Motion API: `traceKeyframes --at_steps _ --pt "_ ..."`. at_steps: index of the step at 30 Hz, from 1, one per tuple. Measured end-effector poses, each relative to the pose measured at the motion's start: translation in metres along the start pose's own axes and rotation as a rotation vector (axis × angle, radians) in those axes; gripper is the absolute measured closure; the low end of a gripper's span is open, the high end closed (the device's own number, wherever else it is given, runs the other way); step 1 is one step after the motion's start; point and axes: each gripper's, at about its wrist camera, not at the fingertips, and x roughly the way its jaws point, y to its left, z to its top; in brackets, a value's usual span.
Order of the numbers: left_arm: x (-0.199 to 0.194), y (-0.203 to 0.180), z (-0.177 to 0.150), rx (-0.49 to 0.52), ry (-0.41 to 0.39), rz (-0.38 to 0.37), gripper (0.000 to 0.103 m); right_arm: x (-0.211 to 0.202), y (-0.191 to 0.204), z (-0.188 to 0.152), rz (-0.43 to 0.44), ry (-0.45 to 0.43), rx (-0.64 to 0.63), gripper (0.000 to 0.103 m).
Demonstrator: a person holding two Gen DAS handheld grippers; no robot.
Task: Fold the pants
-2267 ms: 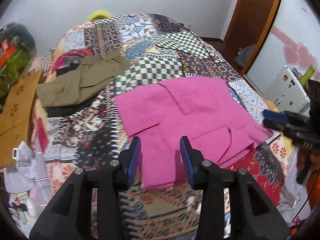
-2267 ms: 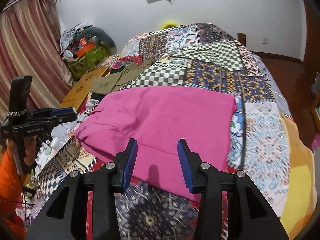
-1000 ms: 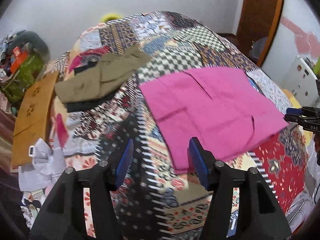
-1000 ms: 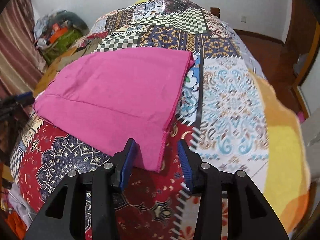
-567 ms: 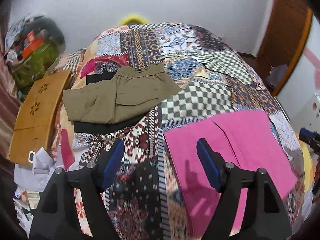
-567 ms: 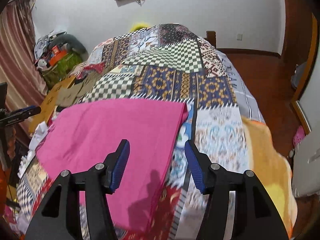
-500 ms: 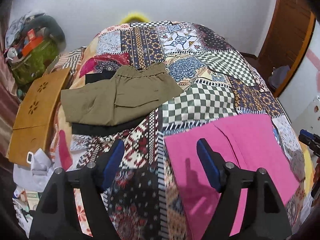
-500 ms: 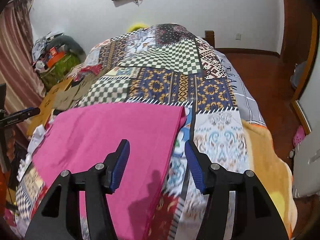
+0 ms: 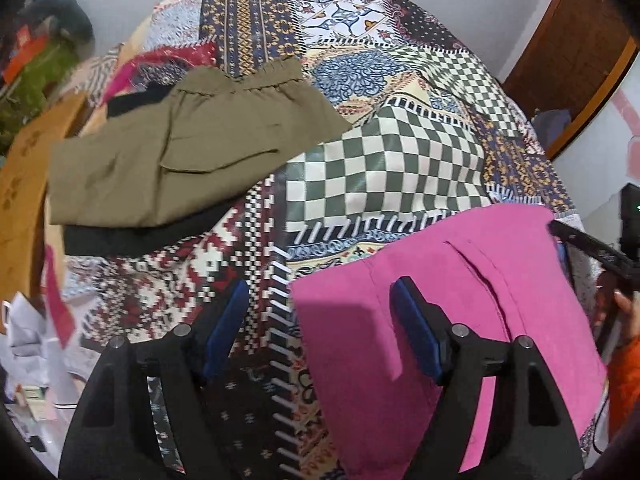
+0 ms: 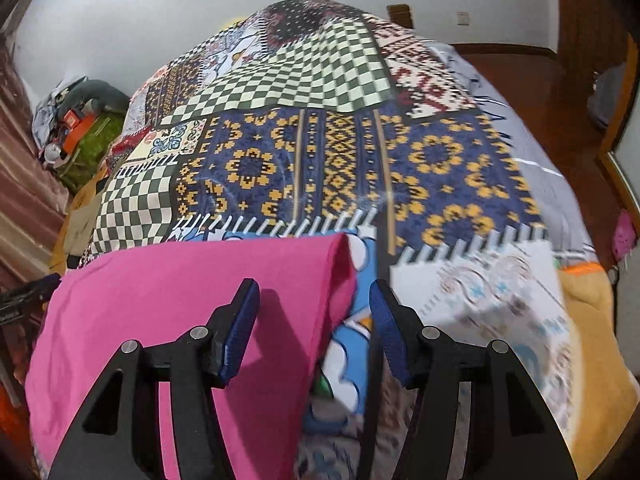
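Pants (image 9: 460, 320), pink, lie flat on the bed (image 9: 384, 168); in the left wrist view the left hand-held gripper (image 9: 320, 312) hangs over their near-left corner, jaws wide apart, nothing between them; olive shorts (image 9: 180, 152) lie well ahead to its left; in the right wrist view the right hand-held gripper (image 10: 314, 312) is spread open above the pants' (image 10: 180, 320) right edge, gripping nothing, quilt (image 10: 360, 160) ahead.
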Motion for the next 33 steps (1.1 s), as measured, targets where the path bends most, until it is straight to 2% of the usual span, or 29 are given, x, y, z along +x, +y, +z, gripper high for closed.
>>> traceKeyframes --at_steps 2,3,4,8,10,14,17,19,22,23,25,27,30,32,33 --pt "0.001 0.0 0.0 -0.007 0.005 -0.041 0.04 0.008 0.003 0.001 0.011 0.004 -0.017 0.05" --pt "0.002 0.0 -0.001 -0.012 0.012 -0.07 0.048 0.013 0.005 0.002 0.013 0.009 -0.02 0.05" --pt "0.001 0.0 -0.001 -0.016 0.014 -0.078 0.049 0.016 0.006 0.003 0.015 0.012 -0.027 0.056" --pt "-0.002 -0.006 -0.005 0.032 -0.025 -0.03 0.055 0.029 0.011 0.006 -0.019 0.046 -0.09 0.089" --pt "-0.003 -0.009 -0.008 0.055 -0.042 -0.005 0.057 0.03 0.016 0.005 -0.054 0.054 -0.146 0.094" --pt "-0.003 -0.015 -0.011 0.09 -0.061 0.058 0.058 0.029 0.023 0.002 -0.108 0.059 -0.225 0.098" --pt "-0.002 -0.019 -0.012 0.128 -0.073 0.103 0.058 0.031 0.028 0.001 -0.143 0.06 -0.244 0.098" --pt "-0.004 -0.021 -0.012 0.143 -0.074 0.125 0.058 0.03 0.027 -0.001 -0.126 0.073 -0.227 0.098" --pt "-0.01 -0.022 -0.013 0.181 -0.084 0.23 0.058 0.027 0.029 0.004 -0.148 0.086 -0.222 0.096" --pt "-0.011 -0.022 -0.013 0.187 -0.082 0.233 0.058 0.022 0.03 0.005 -0.156 0.089 -0.219 0.093" --pt "-0.017 -0.018 -0.013 0.181 -0.078 0.22 0.058 0.01 0.036 0.012 -0.165 0.09 -0.214 0.092" --pt "-0.025 -0.017 -0.013 0.173 -0.084 0.213 0.058 -0.006 0.041 0.015 -0.143 0.06 -0.23 0.089" --pt "-0.04 -0.02 -0.011 0.163 -0.118 0.204 0.057 -0.033 0.056 0.017 -0.106 0.006 -0.259 0.076" --pt "-0.05 -0.025 -0.007 0.164 -0.14 0.192 0.055 -0.049 0.071 0.018 -0.09 -0.033 -0.274 0.061" --pt "-0.054 -0.028 -0.005 0.166 -0.153 0.186 0.051 -0.056 0.081 0.018 -0.079 -0.051 -0.285 0.058"
